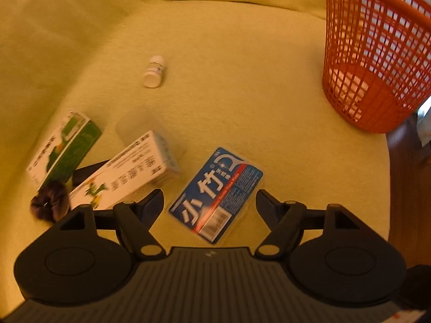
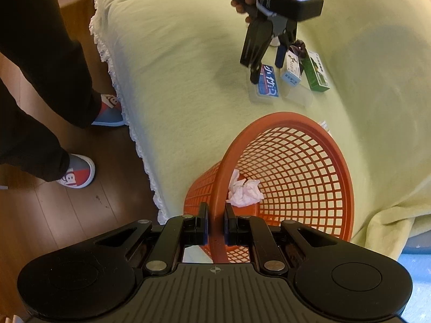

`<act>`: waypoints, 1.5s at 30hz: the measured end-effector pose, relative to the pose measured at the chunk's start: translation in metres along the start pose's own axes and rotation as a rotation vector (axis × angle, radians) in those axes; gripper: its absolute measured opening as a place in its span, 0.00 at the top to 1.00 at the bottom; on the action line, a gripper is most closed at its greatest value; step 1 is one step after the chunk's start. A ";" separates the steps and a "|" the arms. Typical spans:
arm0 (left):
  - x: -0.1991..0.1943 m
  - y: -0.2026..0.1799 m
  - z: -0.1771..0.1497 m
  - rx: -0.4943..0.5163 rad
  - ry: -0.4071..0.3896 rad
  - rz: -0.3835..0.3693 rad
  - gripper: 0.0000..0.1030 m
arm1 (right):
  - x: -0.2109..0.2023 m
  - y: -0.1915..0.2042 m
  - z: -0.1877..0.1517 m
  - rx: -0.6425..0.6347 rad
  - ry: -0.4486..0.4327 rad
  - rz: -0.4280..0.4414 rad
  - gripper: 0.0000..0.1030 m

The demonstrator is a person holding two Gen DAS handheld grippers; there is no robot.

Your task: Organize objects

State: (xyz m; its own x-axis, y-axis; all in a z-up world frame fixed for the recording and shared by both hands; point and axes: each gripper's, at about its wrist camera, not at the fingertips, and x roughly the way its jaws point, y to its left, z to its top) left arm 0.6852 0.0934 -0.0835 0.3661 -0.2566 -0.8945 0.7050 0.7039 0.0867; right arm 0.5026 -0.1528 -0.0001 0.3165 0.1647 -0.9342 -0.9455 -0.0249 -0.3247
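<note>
- Hovering over the blue floss-pick box, the left gripper has its jaws spread wide, one on each side of the box, holding nothing
- Beside the blue box lie a white carton, a green carton, a dark hair tie and a clear plastic case; a small white bottle lies beyond them
- The right gripper is clamped on the rim of the orange mesh basket, which stands on the pale green bedspread well apart from the blue box, crumpled tissue inside
</note>
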 end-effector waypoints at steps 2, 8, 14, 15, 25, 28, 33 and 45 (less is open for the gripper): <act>0.007 -0.003 0.000 0.029 0.012 -0.007 0.34 | 0.000 0.000 0.000 0.008 0.001 0.000 0.93; 0.004 -0.012 -0.008 0.078 0.017 -0.007 0.42 | 0.001 0.000 0.002 0.030 -0.002 -0.006 0.93; -0.021 -0.003 -0.027 -0.054 0.014 0.004 0.46 | 0.002 0.000 0.009 -0.003 0.017 -0.016 0.93; -0.028 -0.002 -0.030 -0.078 0.009 0.005 0.46 | 0.002 0.000 0.011 -0.022 0.024 -0.019 0.93; -0.082 0.010 -0.042 -0.195 -0.051 0.041 0.46 | 0.005 -0.013 0.040 -0.281 0.067 -0.015 0.93; -0.098 0.016 -0.042 -0.223 -0.081 0.045 0.46 | 0.008 -0.015 0.046 -0.320 0.066 -0.014 0.93; -0.125 0.027 -0.037 -0.247 -0.132 0.039 0.46 | 0.012 -0.025 0.054 -0.352 0.074 0.015 0.93; -0.164 0.031 -0.001 -0.203 -0.266 0.015 0.46 | 0.014 -0.037 0.070 -0.435 0.113 0.055 0.93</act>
State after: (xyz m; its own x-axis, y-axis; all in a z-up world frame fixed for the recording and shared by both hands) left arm 0.6467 0.1577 0.0655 0.5400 -0.3907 -0.7455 0.5730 0.8194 -0.0144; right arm 0.5368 -0.0808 0.0094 0.2962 0.0434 -0.9541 -0.8485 -0.4466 -0.2837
